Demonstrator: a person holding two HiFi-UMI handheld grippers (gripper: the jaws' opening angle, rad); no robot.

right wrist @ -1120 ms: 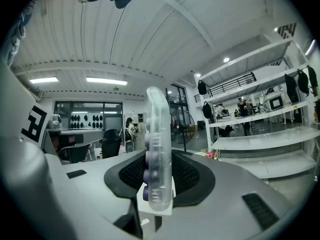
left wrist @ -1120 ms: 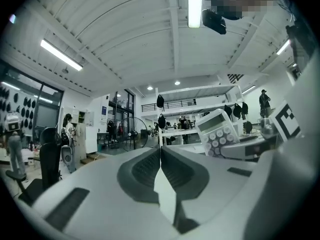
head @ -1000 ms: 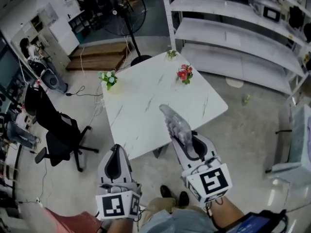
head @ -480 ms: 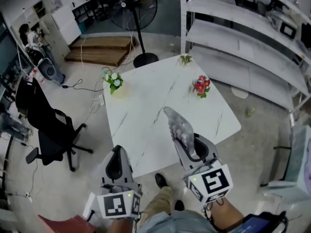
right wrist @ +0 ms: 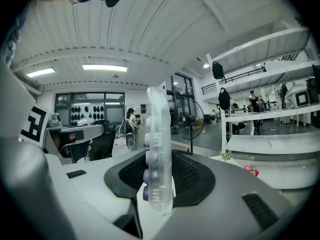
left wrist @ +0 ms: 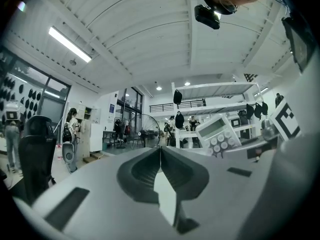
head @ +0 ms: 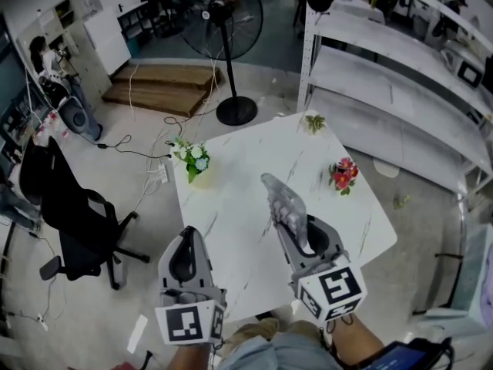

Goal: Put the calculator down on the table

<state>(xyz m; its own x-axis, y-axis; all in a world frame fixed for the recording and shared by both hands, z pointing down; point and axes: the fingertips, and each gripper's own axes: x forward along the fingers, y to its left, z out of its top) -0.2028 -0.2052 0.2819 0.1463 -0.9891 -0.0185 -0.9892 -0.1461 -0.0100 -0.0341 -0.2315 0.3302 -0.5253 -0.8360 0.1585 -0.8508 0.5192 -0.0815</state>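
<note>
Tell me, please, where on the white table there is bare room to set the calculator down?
The table is bare in the middle, between the white flowers, red flowers and small plant. The near part, below the calculator in the right gripper, also looks free. Only the flowered edges are crowded.

Calculator (right wrist: pixel 159 149): clear glossy plastic casing. Table (head: pixel 231 206): smooth white top, marble-veined. Right gripper (head: pixel 296 226) pads (right wrist: pixel 192 176): black, matt, finely textured; shell matt grey plastic.

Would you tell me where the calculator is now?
Head view, right of centre: the calculator is clamped in the right gripper, over the table's near side.
</note>
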